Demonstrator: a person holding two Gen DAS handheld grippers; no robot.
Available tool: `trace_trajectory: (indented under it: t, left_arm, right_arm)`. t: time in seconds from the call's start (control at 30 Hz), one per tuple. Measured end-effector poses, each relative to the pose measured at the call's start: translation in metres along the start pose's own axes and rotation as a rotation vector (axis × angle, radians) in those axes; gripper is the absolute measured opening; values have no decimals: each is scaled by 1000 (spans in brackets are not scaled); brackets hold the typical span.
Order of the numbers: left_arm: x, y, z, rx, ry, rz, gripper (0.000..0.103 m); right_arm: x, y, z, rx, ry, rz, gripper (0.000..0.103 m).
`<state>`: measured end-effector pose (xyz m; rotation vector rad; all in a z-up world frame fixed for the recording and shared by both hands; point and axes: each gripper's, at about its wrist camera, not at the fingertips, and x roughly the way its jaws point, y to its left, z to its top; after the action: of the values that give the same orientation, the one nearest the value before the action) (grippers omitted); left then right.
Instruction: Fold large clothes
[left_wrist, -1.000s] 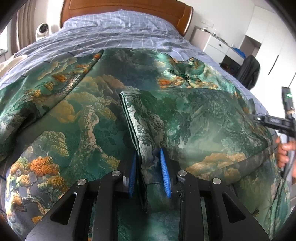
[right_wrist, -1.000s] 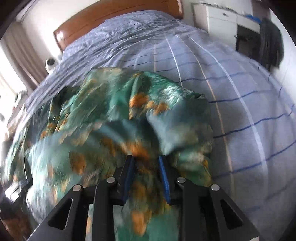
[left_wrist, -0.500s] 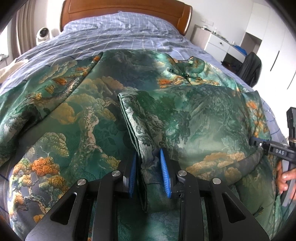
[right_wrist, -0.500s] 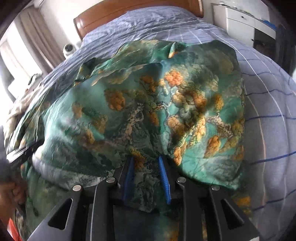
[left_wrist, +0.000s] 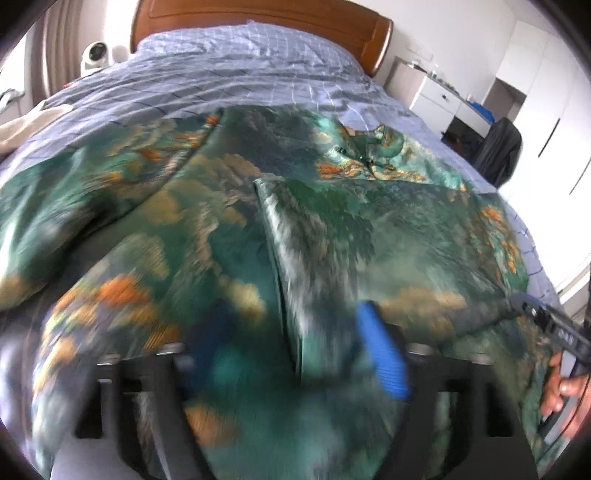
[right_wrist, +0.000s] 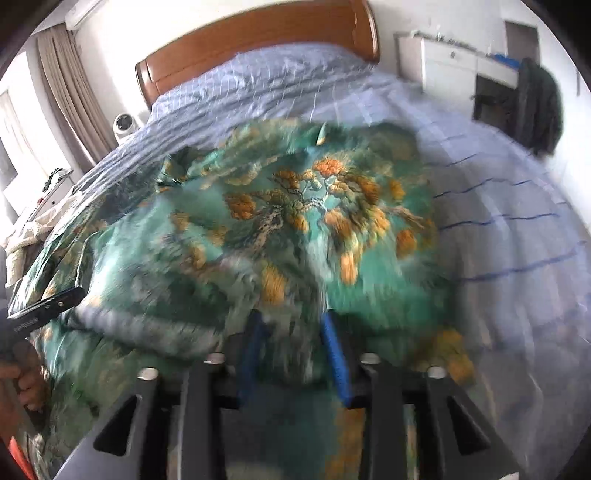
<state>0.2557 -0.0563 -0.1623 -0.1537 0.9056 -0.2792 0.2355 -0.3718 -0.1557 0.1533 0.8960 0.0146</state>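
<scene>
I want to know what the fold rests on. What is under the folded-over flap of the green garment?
Under the flap lies more of the same garment, spread on the blue checked bedsheet. What is beneath the flap's middle is covered and cannot be seen.

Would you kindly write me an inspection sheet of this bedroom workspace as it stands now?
Surface: bed with pale blue checked sheet, wooden headboard.
Job's things: large green satin garment with orange tree print, spread out, right side folded over the middle.
Clutter: cream cloth at the bed's left edge.
Grippers: left hand-held gripper blurred, blue pads wide apart with a fabric fold between; right hand-held gripper pads flank bunched fabric, grip uncertain.
Cables: nothing seen.
Surroundings: white round camera, brown curtains, white drawers, dark garment on a chair.
</scene>
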Motion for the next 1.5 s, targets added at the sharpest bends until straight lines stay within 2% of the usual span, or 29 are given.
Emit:
trace_trajectory:
  t: [0.03,0.13,0.33,0.43,0.57,0.8,0.9,0.97,1.1,1.13,1.2,1.23,1.27,1.33,1.4,1.43,1.47,1.5]
  left_arm:
    - [-10,0,-7,6,-1,-11,88]
    - [-35,2,-30,55,15,-31,88]
    - [-79,7,-71,174,16,52,93]
    - [-92,10,-81,195,19,97,93]
    - [-108,18,-87,160,4,116,95]
    - [-127,60,-83,15,-26,158,95]
    - [-132,96,-75,-88,-53,205,95]
    - [-135,132,-65,-205,-78,199,95]
    - [-137,212,-49,-489,-164,152,95]
    - [-137,244,-46,-605,-205,158,95]
    - [-138,282,-46,-754,-254,177,96]
    - [-134,308,-48,-855,-265,194,96]
    - [-131,322,-51,-915,-261,210,96]
    - [-124,342,-56,-999,-264,214,96]
    - [-124,347,-59,-1030,-295,213,94]
    - [-125,347,-59,-1034,-316,225,77]
    - [-125,345,-59,-1030,-322,237,31]
    - [-125,345,-58,-1022,-301,244,15]
  right_arm:
    - [-14,4,-10,-8,-14,3,52]
    - [-49,19,-39,-35,-30,38,53]
    - [-87,57,-93,-100,-17,61,53]
    - [-96,71,-113,-93,-13,70,53]
    - [-113,83,-130,-87,-21,87,53]
    - [-138,97,-149,-122,-34,92,53]
    - [-144,102,-151,-144,-46,83,53]
    - [-145,104,-150,-150,-46,82,53]
    - [-147,113,-148,-156,-51,98,53]
    - [-149,116,-148,-162,-56,102,53]
    - [-151,123,-149,-181,-63,110,53]
    - [-152,126,-150,-193,-65,114,53]
    - [-154,129,-151,-200,-66,116,53]
    - [-154,133,-154,-207,-61,128,53]
    - [-152,136,-156,-213,-48,135,53]
    - [-151,137,-158,-214,-42,137,53]
    - [-150,137,-159,-214,-34,142,53]
    - [-149,138,-160,-214,-30,144,53]
